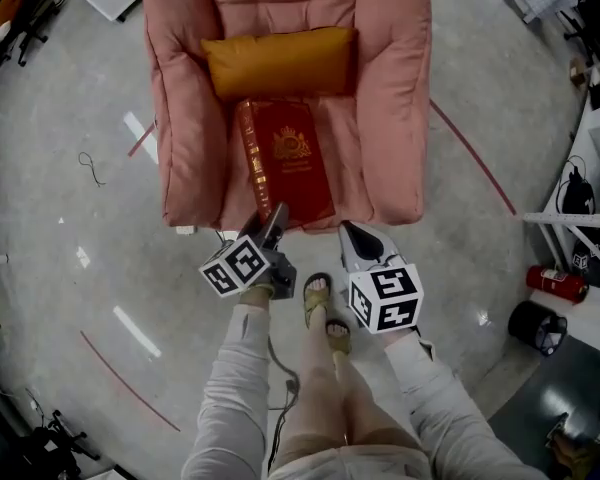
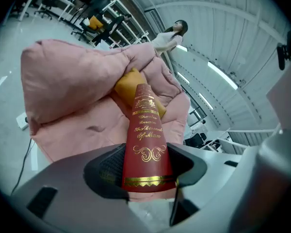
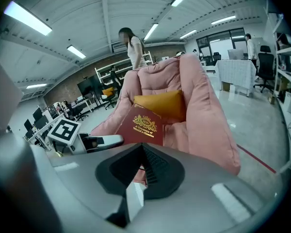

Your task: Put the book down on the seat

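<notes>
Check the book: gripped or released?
Gripped. The left tongs are shut on the book's spine end, as the left gripper view shows; the book rests closed on the seat.

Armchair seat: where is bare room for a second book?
Bare: the seat strip between the red book and the right armrest. Only a thin gap lies between the book's spine and the left armrest. Crowded: the back, filled by the orange cushion, and the front edge, where the left claw grips the book beside the right claw.

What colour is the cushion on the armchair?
Mustard yellow; the cushion shows best in the head view.
</notes>
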The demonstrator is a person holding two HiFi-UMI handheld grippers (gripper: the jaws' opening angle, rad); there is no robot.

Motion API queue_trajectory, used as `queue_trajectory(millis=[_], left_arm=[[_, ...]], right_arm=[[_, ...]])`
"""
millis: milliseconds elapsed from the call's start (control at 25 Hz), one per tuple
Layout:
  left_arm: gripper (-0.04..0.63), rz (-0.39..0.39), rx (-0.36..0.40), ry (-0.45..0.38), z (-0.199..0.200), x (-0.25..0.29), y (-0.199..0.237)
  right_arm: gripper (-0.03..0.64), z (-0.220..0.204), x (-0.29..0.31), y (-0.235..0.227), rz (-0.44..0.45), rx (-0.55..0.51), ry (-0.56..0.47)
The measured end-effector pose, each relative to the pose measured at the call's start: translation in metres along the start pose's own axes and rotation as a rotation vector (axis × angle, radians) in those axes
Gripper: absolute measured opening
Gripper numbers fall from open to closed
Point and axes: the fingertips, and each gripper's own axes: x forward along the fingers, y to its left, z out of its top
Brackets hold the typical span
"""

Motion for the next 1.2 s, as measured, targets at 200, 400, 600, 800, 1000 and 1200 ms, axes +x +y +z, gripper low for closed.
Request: queue_trajectory(millis=[200, 400, 600, 800, 1000, 1200], left_arm=[[0.242, -0.014, -0.018, 0.062, -0.003, 0.050, 0.029], [0.242, 0.003, 0.018, 0.126, -0.012, 0.080, 0.050], [0.244, 0.006, 0.036, 0.146, -0.015, 0.090, 0.057], [0.245, 0.081, 0.103, 0.112, -0.004, 0.081, 0.067], [0.263, 0.226, 0.185, 0.102, 0.001, 0.062, 0.087], [0.265, 0.280, 0.233, 0.109, 0.003, 0.040, 0.088]], right_arm=[[0.000, -0.016, 0.023, -0.015, -0.020, 0.027, 0.026], [0.000, -0.030, 0.038, -0.023, -0.028, 0.035, 0.048], [0.000, -0.036, 0.046, -0.025, -0.027, 0.035, 0.058], [0.000, -0.038, 0.048, -0.018, -0.019, 0.035, 0.061], [0.000, -0.037, 0.044, -0.013, -0.013, 0.033, 0.057], [0.000, -0.031, 0.036, -0.009, -0.012, 0.024, 0.047]])
